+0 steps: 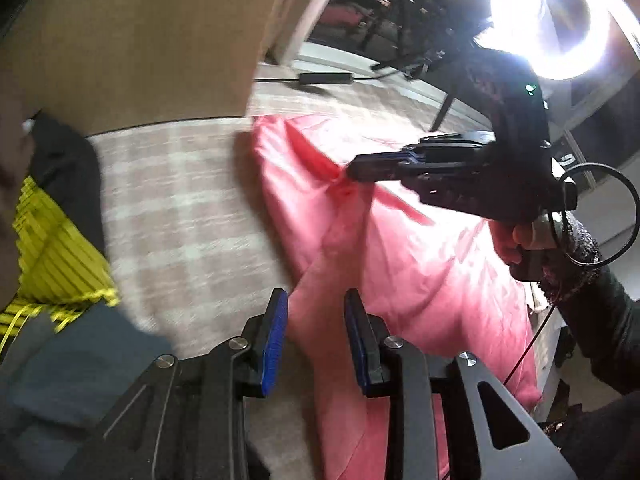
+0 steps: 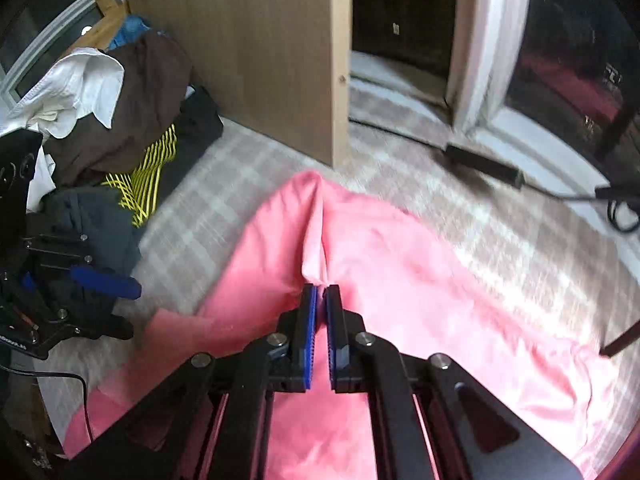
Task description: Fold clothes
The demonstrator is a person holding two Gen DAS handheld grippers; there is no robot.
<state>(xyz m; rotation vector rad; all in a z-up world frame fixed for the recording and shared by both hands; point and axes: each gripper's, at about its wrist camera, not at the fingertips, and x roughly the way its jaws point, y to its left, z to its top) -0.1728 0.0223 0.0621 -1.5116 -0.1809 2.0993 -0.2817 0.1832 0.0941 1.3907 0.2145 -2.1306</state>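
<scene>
Right tool (image 2: pixel 320 292) clenched a raised fold of the crumpled pink cotton garment (image 2: pixel 400 272); left tool (image 1: pixel 316 308) hung released (pads bare) over its edge.

I'm working in a home, likely a bedroom. A checked bedcover (image 2: pixel 460 216) is spread under a pink cloth (image 2: pixel 400 280), with a heap of clothes (image 2: pixel 120 120) beside a wooden panel (image 2: pixel 260 52). A white window frame (image 2: pixel 488 60) and a ring light (image 1: pixel 560 20) stand behind.
</scene>
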